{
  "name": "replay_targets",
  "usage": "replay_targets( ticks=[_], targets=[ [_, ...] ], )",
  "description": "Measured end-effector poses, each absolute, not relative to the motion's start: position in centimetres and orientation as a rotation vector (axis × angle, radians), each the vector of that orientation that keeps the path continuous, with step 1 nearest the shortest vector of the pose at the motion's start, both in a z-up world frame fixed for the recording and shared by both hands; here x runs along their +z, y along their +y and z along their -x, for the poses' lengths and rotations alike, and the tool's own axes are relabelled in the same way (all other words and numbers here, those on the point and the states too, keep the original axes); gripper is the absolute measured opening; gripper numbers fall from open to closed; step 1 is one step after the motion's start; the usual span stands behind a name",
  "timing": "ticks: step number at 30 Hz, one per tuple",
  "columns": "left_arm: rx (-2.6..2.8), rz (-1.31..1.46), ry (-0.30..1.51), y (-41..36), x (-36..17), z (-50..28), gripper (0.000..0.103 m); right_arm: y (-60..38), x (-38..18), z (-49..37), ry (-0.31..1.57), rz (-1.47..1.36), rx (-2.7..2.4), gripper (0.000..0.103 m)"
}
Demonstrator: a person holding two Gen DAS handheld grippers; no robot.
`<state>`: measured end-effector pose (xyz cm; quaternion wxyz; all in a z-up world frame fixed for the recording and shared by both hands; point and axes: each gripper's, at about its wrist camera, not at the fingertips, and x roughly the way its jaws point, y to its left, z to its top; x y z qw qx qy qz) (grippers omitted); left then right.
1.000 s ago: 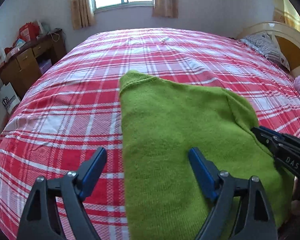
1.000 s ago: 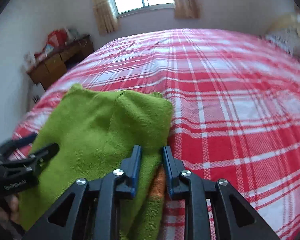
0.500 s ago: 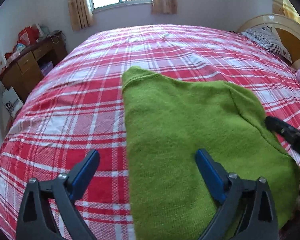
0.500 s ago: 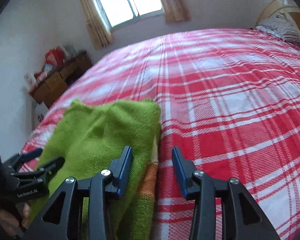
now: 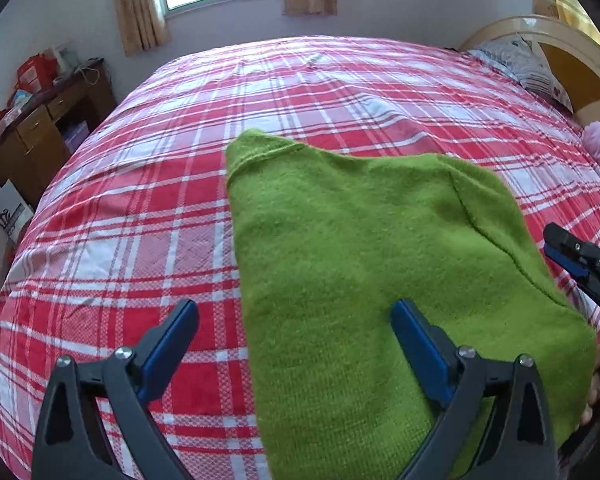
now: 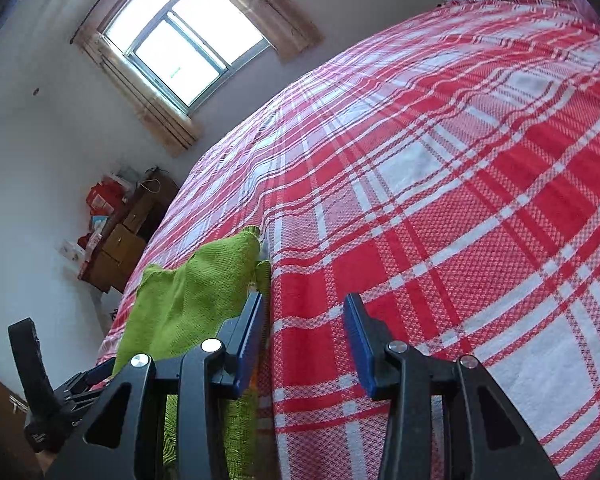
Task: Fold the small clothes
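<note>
Between folds: both grippers off the green sweater (image 5: 372,272), lying partly folded near the bed's (image 5: 148,216) front edge.

Left gripper (image 5: 294,334) spread wide, jaws just opened, straddling the sweater's left edge, pressing nothing. Right gripper (image 6: 304,332) part open, jaws just opened, holding nothing, over bare plaid beside the sweater's right edge. Next, probably: fresh grips on an edge or corner, then folding across, layers kept aligned.

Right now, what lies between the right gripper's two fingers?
Only bare plaid bedspread. In the right wrist view the right gripper stands open, and the green sweater lies just outside its left finger, not between them.
</note>
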<state>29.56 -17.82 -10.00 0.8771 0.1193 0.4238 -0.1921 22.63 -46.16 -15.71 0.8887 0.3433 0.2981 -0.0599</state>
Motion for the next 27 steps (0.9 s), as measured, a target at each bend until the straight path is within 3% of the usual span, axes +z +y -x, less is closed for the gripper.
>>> replay_targets(
  ticks=[5, 10, 12, 14, 21, 27],
  targets=[
    [-0.449, -0.178, 0.924, -17.6, -10.6, -30.4, 0.099, -46.4, -16.0, -22.5, 0.614, -0.740, -0.115, 0.042],
    [-0.598, 0.123, 1.018, -14.6, -12.3, -31.6, 0.081, -46.2, -15.3, -21.7, 0.562, -0.738, -0.092, 0.043],
    [-0.620, 0.122, 0.986, -14.4, -12.4, -31.2, 0.081, -46.0, -14.7, -21.2, 0.517, -0.734, -0.062, 0.061],
    [-0.625, 0.095, 0.951, -14.6, -12.4, -30.5, 0.081, -45.6, -14.2, -20.8, 0.487, -0.727, -0.029, 0.069],
    [-0.642, 0.126, 0.944, -14.1, -12.5, -30.3, 0.081, -41.5, -15.2, -24.4, 0.741, -0.574, 0.116, 0.069],
    [-0.643, 0.131, 0.942, -14.1, -12.5, -30.7, 0.081, -39.6, -14.4, -24.1, 0.772, -0.466, 0.097, 0.070]
  ],
)
